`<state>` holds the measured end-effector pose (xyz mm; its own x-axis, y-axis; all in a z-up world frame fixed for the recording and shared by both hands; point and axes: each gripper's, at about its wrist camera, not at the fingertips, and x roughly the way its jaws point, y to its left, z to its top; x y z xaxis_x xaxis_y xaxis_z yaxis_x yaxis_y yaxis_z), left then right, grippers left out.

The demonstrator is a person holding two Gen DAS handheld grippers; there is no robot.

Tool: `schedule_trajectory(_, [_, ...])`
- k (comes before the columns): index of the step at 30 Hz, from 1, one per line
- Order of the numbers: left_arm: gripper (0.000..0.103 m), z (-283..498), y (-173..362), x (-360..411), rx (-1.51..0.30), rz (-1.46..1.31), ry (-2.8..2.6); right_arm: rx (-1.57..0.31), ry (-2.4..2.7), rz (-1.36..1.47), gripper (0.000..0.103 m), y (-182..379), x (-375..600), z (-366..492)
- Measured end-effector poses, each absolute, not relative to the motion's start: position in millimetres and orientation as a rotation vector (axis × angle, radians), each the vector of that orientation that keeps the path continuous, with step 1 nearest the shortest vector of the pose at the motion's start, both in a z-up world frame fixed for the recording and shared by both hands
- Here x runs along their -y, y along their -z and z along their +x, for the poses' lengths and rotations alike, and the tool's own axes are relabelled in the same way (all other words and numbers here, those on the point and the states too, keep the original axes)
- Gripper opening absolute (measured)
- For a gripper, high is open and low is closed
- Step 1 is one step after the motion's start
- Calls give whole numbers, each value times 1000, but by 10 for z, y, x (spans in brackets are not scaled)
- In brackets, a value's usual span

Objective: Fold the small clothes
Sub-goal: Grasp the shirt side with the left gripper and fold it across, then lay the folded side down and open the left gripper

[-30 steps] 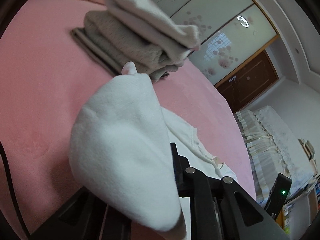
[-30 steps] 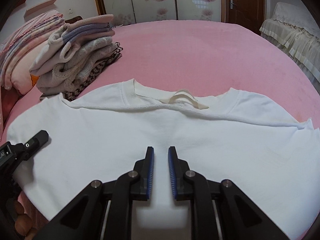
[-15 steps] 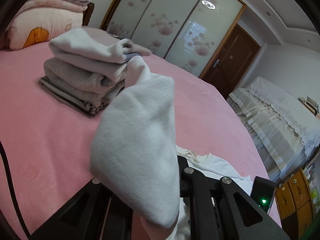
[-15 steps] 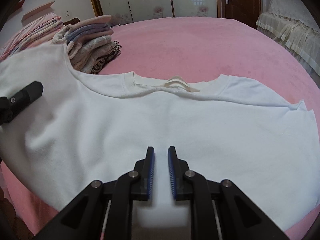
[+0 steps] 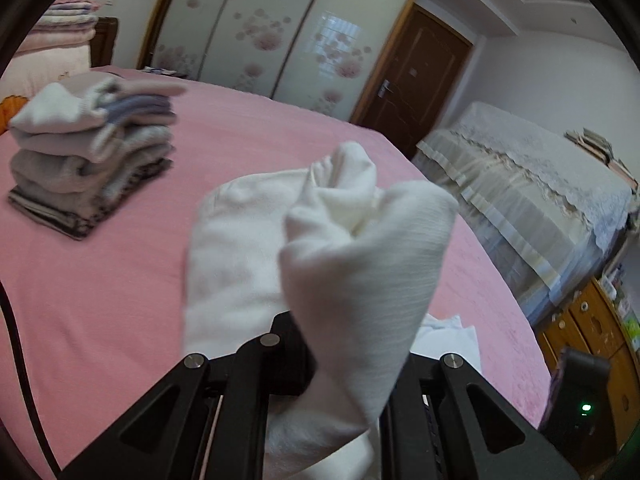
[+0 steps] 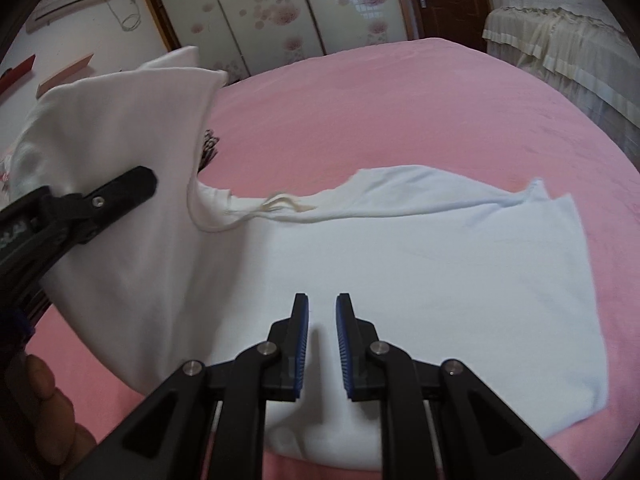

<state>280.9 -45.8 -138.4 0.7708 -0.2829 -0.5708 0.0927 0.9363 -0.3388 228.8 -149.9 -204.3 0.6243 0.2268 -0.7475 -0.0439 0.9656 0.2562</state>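
A white shirt [image 6: 440,280] lies on the pink bed [image 6: 400,100], collar toward the far side. Its left side is lifted off the bed and hangs as a raised flap [image 6: 120,128]. My left gripper [image 6: 132,184] is shut on that flap. In the left wrist view the bunched white cloth [image 5: 360,260] drapes over the gripper [image 5: 320,320] and hides its fingertips. My right gripper [image 6: 322,308] hovers low over the middle of the shirt's body. Its blue pads [image 6: 301,340] stand a narrow gap apart with nothing between them.
A stack of folded clothes [image 5: 88,152] sits on the bed's far left. Pillows and blankets [image 5: 60,40] pile up behind it. A second bed with a lace cover [image 5: 540,184] and a wooden cabinet [image 5: 592,332] stand to the right. A hand [image 6: 44,412] shows at lower left.
My left gripper has lifted the shirt's left side off the bed and swung it up and over toward the middle, rolling as it went. The right gripper has shifted over the shirt, its gap unchanged.
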Motion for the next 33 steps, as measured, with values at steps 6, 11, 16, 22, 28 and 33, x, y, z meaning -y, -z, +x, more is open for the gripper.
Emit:
schedule_trajectory(6, [10, 2872, 1669, 1157, -751, -224, 275, -886, -67, 297, 14, 2081, 2133, 2105])
schedule_trajectory(11, [10, 2748, 1812, 1505, -784, -164, 325, -885, -23, 344, 14, 2099, 2462, 1996])
schedule_trajectory(16, [10, 2625, 1774, 1707, -763, -110, 367, -879, -10, 352, 14, 2102, 2606, 1935])
schedule_trajectory(22, [10, 2656, 1771, 1893, -769, -101, 384, -867, 5, 360, 14, 2082, 2752, 1885])
schedule_trajectory(28, [10, 2682, 1804, 1972, -782, -111, 398, -857, 20, 353, 14, 2039, 2895, 1821])
schedule_trajectory(33, [10, 2698, 1964, 2023, -838, -93, 397, -878, 21, 370, 14, 2067, 2956, 1805])
